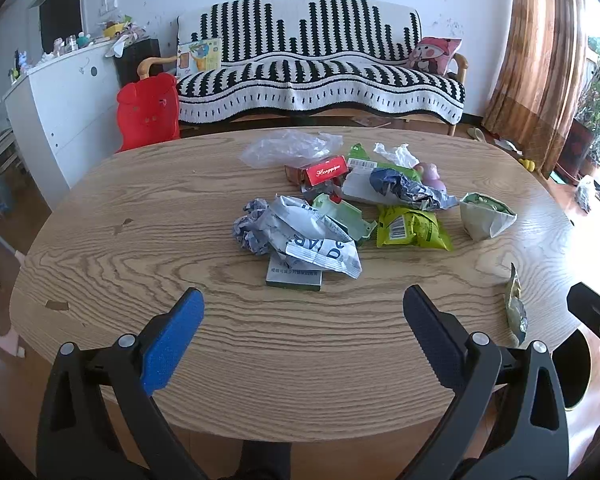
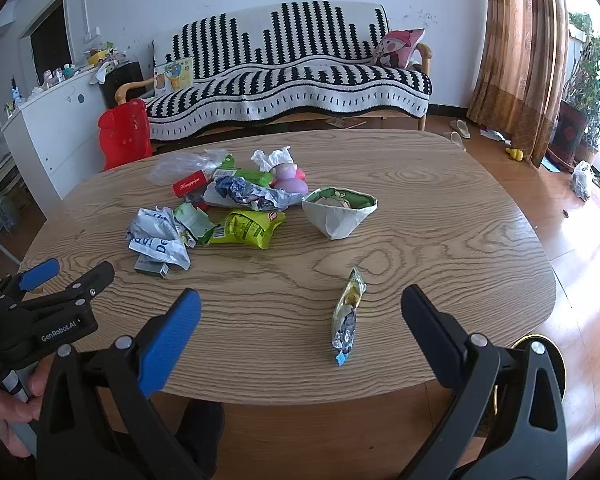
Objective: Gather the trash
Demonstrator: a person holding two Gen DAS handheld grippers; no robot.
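Right gripper [image 2: 300, 332]: fingers spread wide, holding nothing, low over the worktop [image 2: 440, 240].
Nearest trash: crumpled snack wrapper [image 2: 347, 316], lying between the right fingers, nearer the right-side one; long axis runs almost straight away from them.
Left gripper [image 1: 302, 332]: fingers also spread, empty.
Main trash pile [image 1: 340, 208]: farther out, mid-worktop.
Judgement: right hand nearer the wrapper.

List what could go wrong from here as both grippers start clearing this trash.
1. The thin crumpled snack wrapper lies flat near the wooden table's front edge; the open right gripper may push it off rather than pinch it.
2. The pile overlaps: lifting the crumpled white printed bag with the open left gripper could drag the grey flat box beneath it.
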